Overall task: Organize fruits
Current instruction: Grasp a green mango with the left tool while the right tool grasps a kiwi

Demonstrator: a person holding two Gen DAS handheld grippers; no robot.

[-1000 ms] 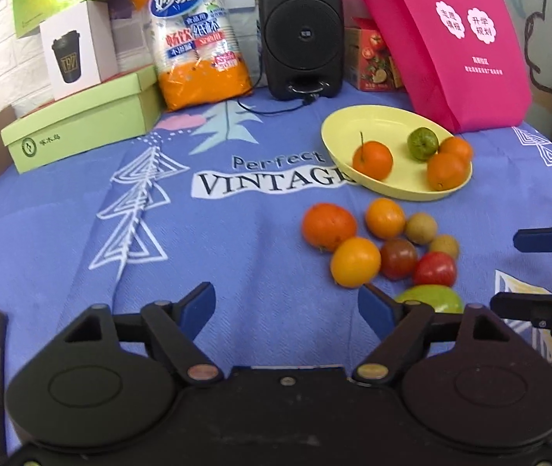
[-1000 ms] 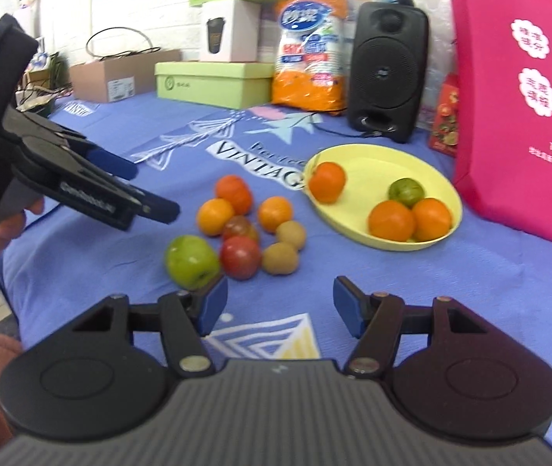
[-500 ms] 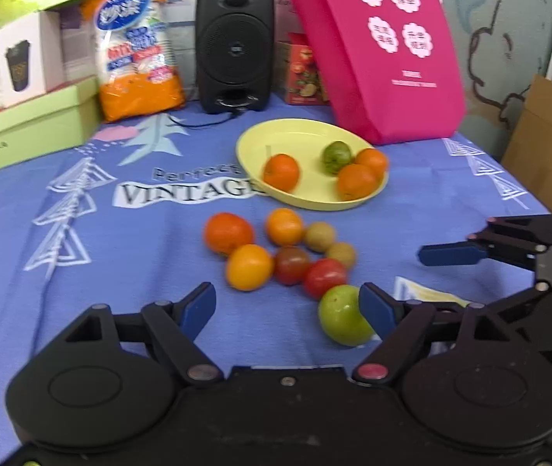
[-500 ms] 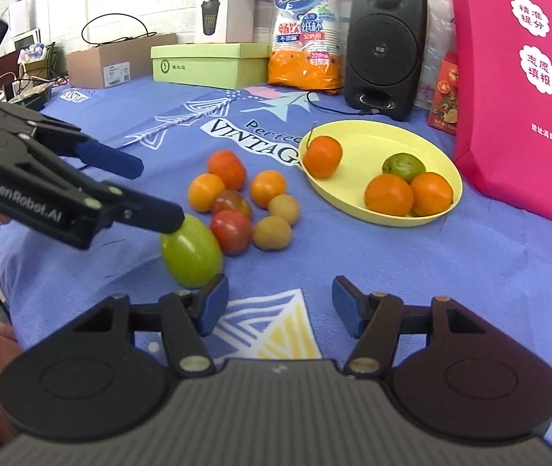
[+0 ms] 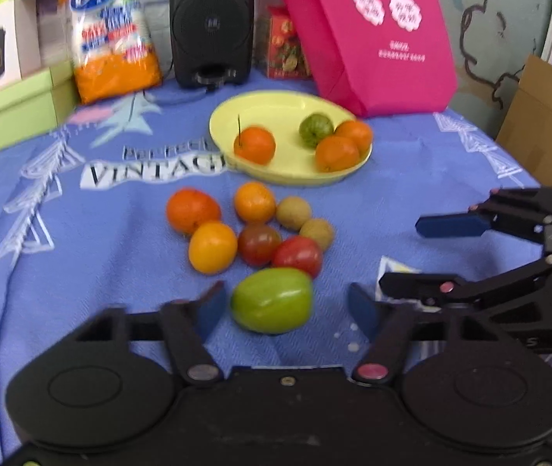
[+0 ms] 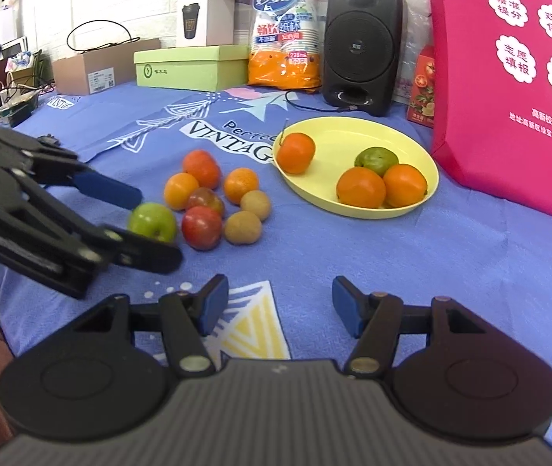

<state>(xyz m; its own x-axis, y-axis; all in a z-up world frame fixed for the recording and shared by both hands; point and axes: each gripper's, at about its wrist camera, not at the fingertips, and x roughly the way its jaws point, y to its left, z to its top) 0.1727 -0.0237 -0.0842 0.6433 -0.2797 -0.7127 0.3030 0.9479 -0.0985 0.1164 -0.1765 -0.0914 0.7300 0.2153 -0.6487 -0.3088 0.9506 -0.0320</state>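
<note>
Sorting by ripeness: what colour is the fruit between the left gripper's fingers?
Green, an apple lying on the cloth; the left wrist view shows it best.

Left gripper (image 6: 141, 223) open around green apple (image 6: 152, 222), yellow plate (image 6: 353, 132) beyond
</note>
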